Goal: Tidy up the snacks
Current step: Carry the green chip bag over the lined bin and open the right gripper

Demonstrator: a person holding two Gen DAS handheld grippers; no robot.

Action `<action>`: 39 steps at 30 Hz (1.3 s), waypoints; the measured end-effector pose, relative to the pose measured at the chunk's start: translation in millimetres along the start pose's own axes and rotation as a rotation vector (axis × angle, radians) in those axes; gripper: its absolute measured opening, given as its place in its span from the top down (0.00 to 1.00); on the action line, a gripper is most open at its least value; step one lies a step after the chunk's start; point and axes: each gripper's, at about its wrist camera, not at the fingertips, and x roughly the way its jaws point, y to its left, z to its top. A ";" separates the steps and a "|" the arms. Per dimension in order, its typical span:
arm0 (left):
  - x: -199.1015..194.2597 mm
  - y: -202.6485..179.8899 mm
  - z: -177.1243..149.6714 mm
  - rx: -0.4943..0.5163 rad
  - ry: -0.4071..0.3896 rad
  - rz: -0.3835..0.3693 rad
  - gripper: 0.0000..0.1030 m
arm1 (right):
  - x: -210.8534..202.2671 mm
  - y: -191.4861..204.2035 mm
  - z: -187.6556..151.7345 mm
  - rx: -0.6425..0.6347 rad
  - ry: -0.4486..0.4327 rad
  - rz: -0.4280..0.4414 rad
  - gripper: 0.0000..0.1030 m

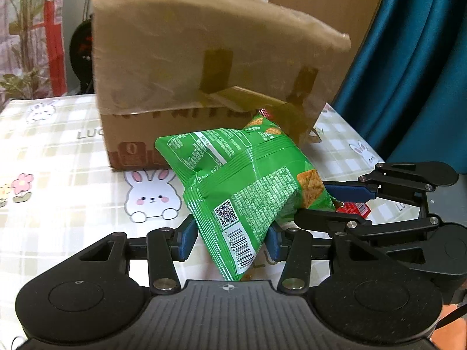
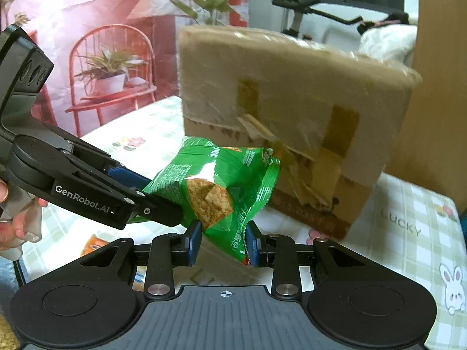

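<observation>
A green snack bag [image 1: 242, 186] is held above the table by both grippers. My left gripper [image 1: 230, 240] is shut on the bag's barcode end. My right gripper [image 2: 223, 243] is shut on the bag's other end [image 2: 221, 186]. In the left wrist view the right gripper [image 1: 318, 207] comes in from the right. In the right wrist view the left gripper [image 2: 163, 201] comes in from the left. A taped cardboard box [image 1: 204, 87] stands just behind the bag, also in the right wrist view [image 2: 292, 122]. A red packet [image 1: 353, 208] lies under the right gripper.
The table carries a checked cloth with rabbits [image 1: 58, 180]. A small orange packet [image 2: 93, 243] lies on the cloth at the left. A teal curtain [image 1: 408, 73] hangs at the right. A red chair with a plant [image 2: 113, 81] stands beyond the table.
</observation>
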 end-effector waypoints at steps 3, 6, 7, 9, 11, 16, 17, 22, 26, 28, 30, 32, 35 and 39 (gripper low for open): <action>-15.2 3.6 -2.9 -0.008 -0.021 0.013 0.51 | -7.1 9.3 6.6 -0.018 -0.018 0.009 0.71; -34.5 6.4 -2.2 -0.011 -0.046 0.023 0.51 | -15.0 18.8 12.7 -0.032 -0.040 0.019 0.71; -40.4 7.1 -2.3 -0.012 -0.058 0.026 0.51 | -16.3 25.9 15.7 -0.035 -0.048 0.020 0.71; -49.9 8.1 -1.1 -0.011 -0.077 0.032 0.51 | -22.1 31.8 20.8 -0.046 -0.067 0.023 0.71; -60.6 7.7 2.9 -0.006 -0.104 0.038 0.51 | -28.1 37.1 26.6 -0.060 -0.088 0.020 0.71; -82.5 2.4 25.6 0.021 -0.181 0.036 0.51 | -46.1 37.4 48.4 -0.065 -0.159 0.004 0.71; -85.7 0.4 32.2 0.033 -0.196 0.035 0.51 | -50.1 34.0 54.6 -0.058 -0.173 0.003 0.71; -84.7 -5.8 86.2 0.079 -0.228 -0.001 0.51 | -63.1 9.7 88.6 -0.044 -0.238 -0.039 0.71; -67.8 -15.4 131.6 0.109 -0.241 -0.026 0.51 | -64.3 -21.6 120.5 -0.037 -0.274 -0.093 0.70; -56.9 -22.2 153.4 0.127 -0.245 -0.032 0.51 | -61.5 -42.8 134.1 -0.014 -0.287 -0.114 0.70; -41.4 -26.9 171.9 0.134 -0.240 -0.042 0.51 | -57.4 -63.8 145.1 0.014 -0.293 -0.127 0.70; -26.3 -27.8 186.7 0.123 -0.222 -0.058 0.51 | -49.1 -84.8 154.3 0.041 -0.287 -0.137 0.70; -4.7 -28.9 199.9 0.118 -0.195 -0.057 0.51 | -32.1 -112.0 161.3 0.077 -0.268 -0.148 0.69; 15.4 -30.4 207.1 0.119 -0.174 -0.045 0.50 | -8.0 -139.4 162.0 0.143 -0.240 -0.151 0.66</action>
